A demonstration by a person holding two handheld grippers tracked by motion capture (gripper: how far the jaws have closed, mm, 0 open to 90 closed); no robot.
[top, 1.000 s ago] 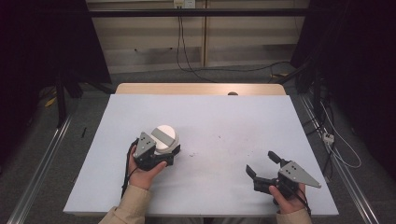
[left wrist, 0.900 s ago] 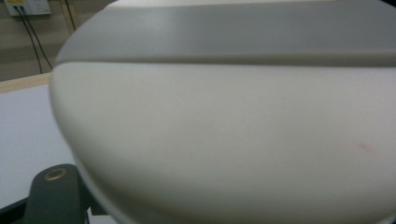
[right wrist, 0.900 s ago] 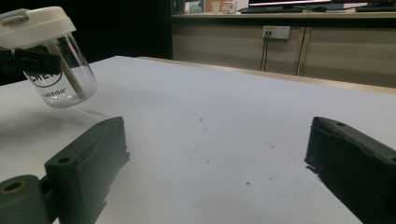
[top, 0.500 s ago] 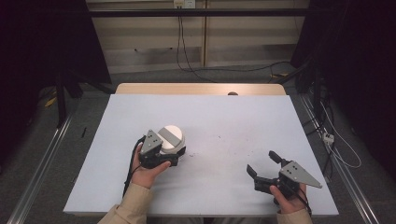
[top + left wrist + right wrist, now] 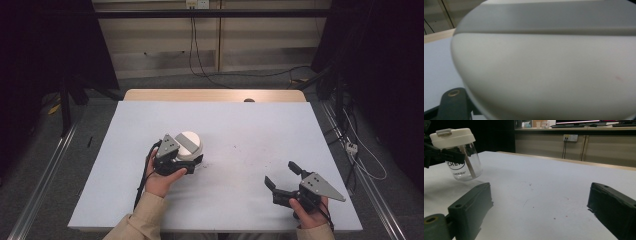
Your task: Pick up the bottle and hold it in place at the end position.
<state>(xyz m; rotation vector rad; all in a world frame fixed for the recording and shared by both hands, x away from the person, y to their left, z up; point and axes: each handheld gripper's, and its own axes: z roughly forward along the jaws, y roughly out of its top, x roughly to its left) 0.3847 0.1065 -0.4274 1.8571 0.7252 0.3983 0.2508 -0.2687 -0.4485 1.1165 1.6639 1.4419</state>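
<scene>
clear jar [image 5: 464, 167] with a white lid [image 5: 452, 137]: the thing in hand, a small see-through cup with printed lettering on its wall, a thin pale stick leaning inside, and a grey flip tab across the lid. in the right gripper view it hangs tilted with its base lifted off the table [image 5: 240, 125]; in the high view it sits left of centre on the white surface, lid [image 5: 189, 145] up. judge it light and rigid, whether glass or hard plastic cannot be told, so treat it as breakable and its smooth wall as slippery.

left gripper [image 5: 192, 162]: your jaws are clamped together on the jar just under the lid, dark fingers [image 5: 447, 155] crossing the wall on both sides. this is the sound place to hold: the lid's overhang stops the jar sliding down through the pads. the left gripper view looks at close range onto the lid [image 5: 544, 75] and its grey tab [image 5: 544, 21].

right gripper [image 5: 282, 177]: jaws stand wide apart, holding nothing, resting low near the table's front right, well apart from the jar. should you bring it in, the lid's rim or the tab looks the likely place to take, with a gentle squeeze; the loose stick may shift if you tip the jar further.
</scene>
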